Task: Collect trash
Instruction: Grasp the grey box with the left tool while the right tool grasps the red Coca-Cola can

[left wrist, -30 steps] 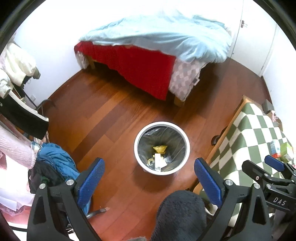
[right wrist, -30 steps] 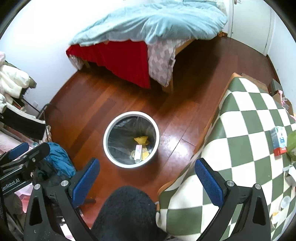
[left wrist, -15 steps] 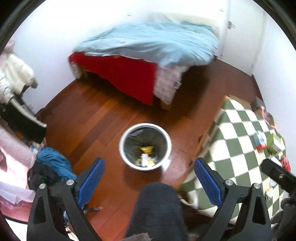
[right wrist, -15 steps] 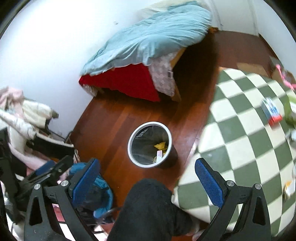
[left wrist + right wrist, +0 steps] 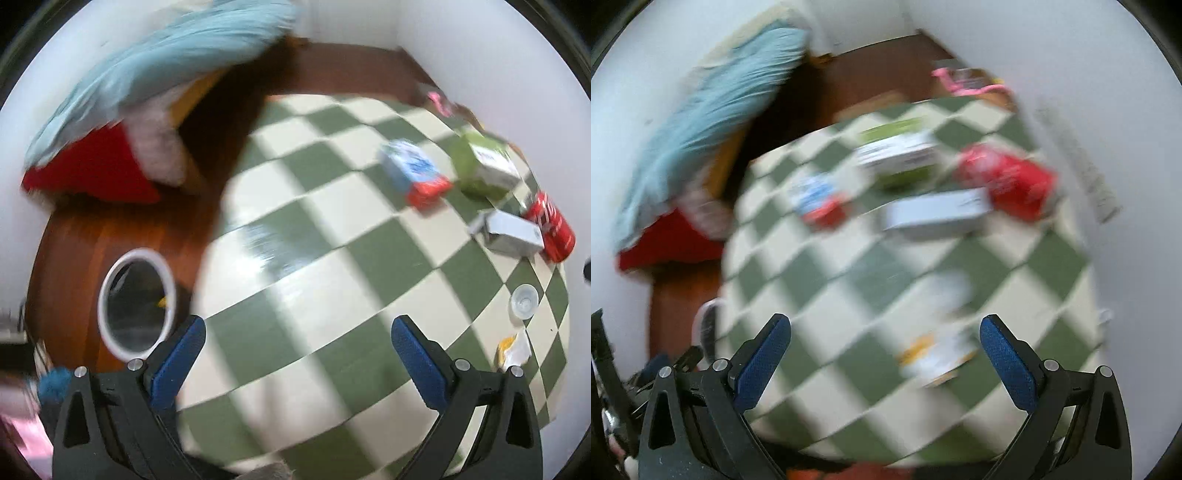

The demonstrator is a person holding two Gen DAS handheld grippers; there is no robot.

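Both views are blurred. My left gripper (image 5: pixel 297 325) hangs over the green-and-white checked table (image 5: pixel 295 258); its jaws are opening with nothing between them. Trash lies at the table's far right: a blue-and-red carton (image 5: pixel 413 173), a green box (image 5: pixel 484 166), a grey box (image 5: pixel 513 230), a red can (image 5: pixel 552 227), a clear cup (image 5: pixel 524 301) and a crumpled wrapper (image 5: pixel 513 347). The white-rimmed bin (image 5: pixel 107 295) stands on the floor to the left. My right gripper (image 5: pixel 884 325) is open and empty above the table, with the wrapper (image 5: pixel 934 354) just ahead of it and the grey box (image 5: pixel 934 212) farther off.
A bed with a light blue duvet (image 5: pixel 166 70) and a red sheet (image 5: pixel 96 173) stands beyond the table's left edge, across dark wooden floor. Clothes lie at the lower left (image 5: pixel 51 380). A white wall runs along the table's right side. Something pink (image 5: pixel 964 85) sits past the far table edge.
Both views swung right, from the floor and bin to the checked table. The bin slid to the left edge of each view. The dark sock seen earlier is gone from view.
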